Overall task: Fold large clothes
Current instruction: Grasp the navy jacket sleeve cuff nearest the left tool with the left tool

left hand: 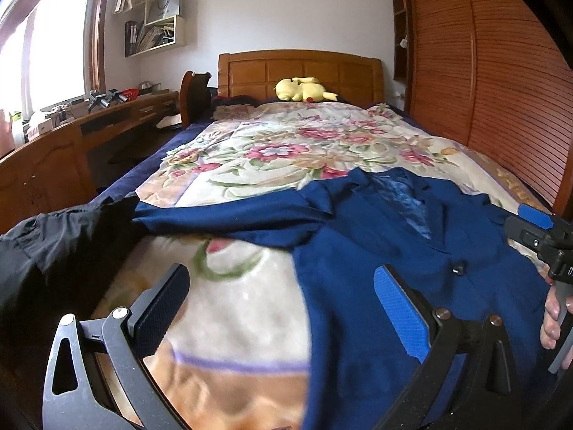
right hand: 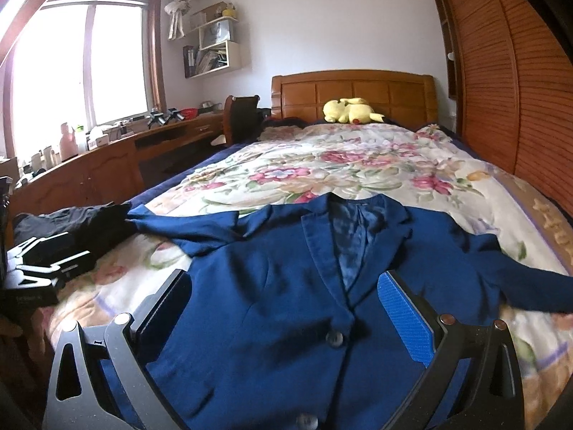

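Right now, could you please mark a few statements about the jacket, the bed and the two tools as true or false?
1. The blue jacket lies front up on the floral blanket. True.
2. The left tool is clamped on a sleeve. False: it is open and holds nothing.
3. A yellow plush toy sits by the headboard. True.
4. The right tool grips the collar. False: it is open above the jacket front.
5. Dark clothing lies left of the jacket. True.

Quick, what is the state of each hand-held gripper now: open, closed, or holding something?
Left hand-held gripper: open, holding nothing, above the blue jacket.
Right hand-held gripper: open, holding nothing, above the jacket.
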`<state>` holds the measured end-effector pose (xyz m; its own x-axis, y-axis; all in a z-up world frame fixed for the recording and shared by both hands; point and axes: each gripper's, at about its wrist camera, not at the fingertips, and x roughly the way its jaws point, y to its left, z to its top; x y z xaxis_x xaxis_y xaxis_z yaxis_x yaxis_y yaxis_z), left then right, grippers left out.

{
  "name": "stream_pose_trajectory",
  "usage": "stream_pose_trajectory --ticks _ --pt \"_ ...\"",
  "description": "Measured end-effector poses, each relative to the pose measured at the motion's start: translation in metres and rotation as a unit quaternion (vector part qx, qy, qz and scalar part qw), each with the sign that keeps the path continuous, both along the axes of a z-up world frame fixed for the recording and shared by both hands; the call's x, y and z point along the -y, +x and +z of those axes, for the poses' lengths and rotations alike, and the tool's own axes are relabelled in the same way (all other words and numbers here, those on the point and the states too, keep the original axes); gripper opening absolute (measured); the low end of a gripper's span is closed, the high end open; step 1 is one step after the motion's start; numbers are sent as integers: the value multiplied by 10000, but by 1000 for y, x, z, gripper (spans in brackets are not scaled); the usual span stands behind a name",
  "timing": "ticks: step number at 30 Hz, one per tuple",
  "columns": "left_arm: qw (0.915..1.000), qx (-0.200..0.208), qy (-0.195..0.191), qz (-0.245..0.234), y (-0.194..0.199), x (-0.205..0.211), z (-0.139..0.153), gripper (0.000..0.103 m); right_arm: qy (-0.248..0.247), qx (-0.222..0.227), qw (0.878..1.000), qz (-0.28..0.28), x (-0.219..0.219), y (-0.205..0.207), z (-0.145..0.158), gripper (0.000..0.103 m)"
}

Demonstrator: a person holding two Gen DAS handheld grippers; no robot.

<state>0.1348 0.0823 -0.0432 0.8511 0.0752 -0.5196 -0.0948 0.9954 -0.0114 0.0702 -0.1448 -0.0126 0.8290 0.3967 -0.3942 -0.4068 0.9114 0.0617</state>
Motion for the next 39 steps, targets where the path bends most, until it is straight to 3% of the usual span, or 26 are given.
stream_pose_trajectory --ticks 8,15,20,25,32,39 --pt "9995 -188 -246 -48 36 -46 -9 103 -276 -408 9988 -2 -20 50 -31 103" --pt "9991 -400 -5 105 73 -74 -22 103 -414 -793 9960 91 -25 65 -71 103" --pt "9979 -612 -103 187 105 -92 -33 102 -570 -791 9951 174 -26 73 -68 103" --pt "9952 -777 -434 402 137 -110 -49 93 -534 -802 9951 209 -30 80 -67 103" --pt "9810 -1301 -1020 1019 174 -138 -85 62 -502 -828 9949 282 -35 82 -69 103" --pt "9770 -1377 -1209 1094 187 -147 -91 62 -520 -813 9948 323 -37 80 -69 103"
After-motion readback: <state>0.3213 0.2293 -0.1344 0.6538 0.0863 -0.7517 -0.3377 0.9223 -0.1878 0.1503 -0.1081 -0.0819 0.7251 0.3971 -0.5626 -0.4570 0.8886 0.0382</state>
